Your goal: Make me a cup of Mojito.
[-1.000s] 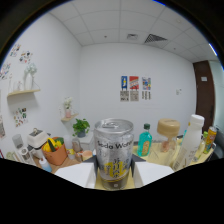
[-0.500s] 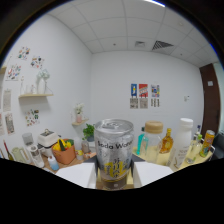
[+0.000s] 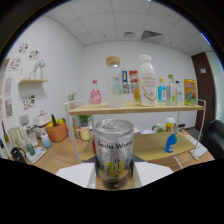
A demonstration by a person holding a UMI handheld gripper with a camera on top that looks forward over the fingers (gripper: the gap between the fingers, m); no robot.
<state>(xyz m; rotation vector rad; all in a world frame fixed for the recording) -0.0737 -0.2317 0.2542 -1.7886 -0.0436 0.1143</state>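
Note:
A silver can labelled Soda Water, with a yellow band low on its side, stands upright between the two white fingers of my gripper. Both fingers press on its sides and the can is carried in the air. Just beyond the can is a two-tier white rack with wooden boards. On the top board stand a glass jar with a wooden lid, a white bottle, a pink bottle, a blue bottle and a yellow can.
The lower board holds a small blue bottle and a small jar. Left of the rack, an orange pot and other small items sit on the wooden counter. A wall shelf hangs above them.
The gripper has carried the can toward the rack, which now fills the view beyond it. The can has stayed between the fingers throughout.

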